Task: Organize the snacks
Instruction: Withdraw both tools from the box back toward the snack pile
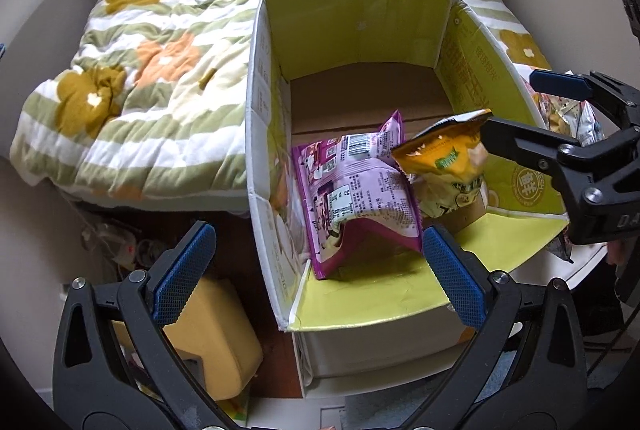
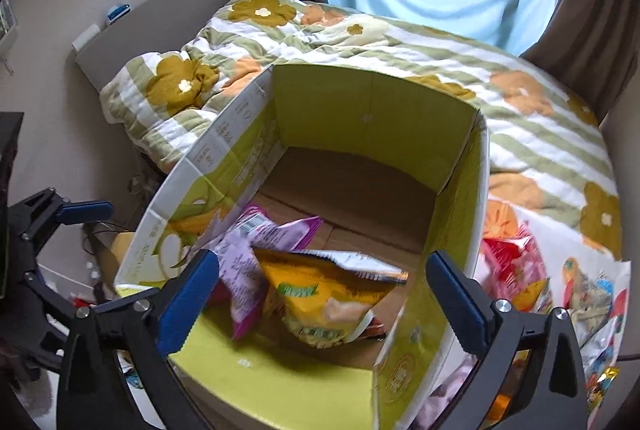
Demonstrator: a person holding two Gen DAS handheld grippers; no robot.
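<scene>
An open cardboard box point(image 1: 264, 133) point(image 2: 460, 189) with a yellow-green lining stands in front of me. Inside it a purple snack bag point(image 1: 352, 189) point(image 2: 244, 254) leans at the near left. A yellow snack bag point(image 1: 444, 157) point(image 2: 320, 294) lies beside it, partly on top. My right gripper point(image 2: 322, 294) point(image 1: 510, 105) hangs open over the box's near right corner; the yellow bag sits below and between its fingers, untouched by the pads. My left gripper point(image 1: 318, 270) is open and holds nothing, above the box's near left edge. One of its fingers point(image 2: 86, 210) shows left of the box.
Several loose snack packets point(image 2: 560, 294) point(image 1: 568, 117) lie on a white surface to the right of the box. A flowered quilt point(image 1: 140, 89) point(image 2: 520, 97) covers the bed behind and left. A yellow object point(image 1: 212, 338) sits on the floor below left.
</scene>
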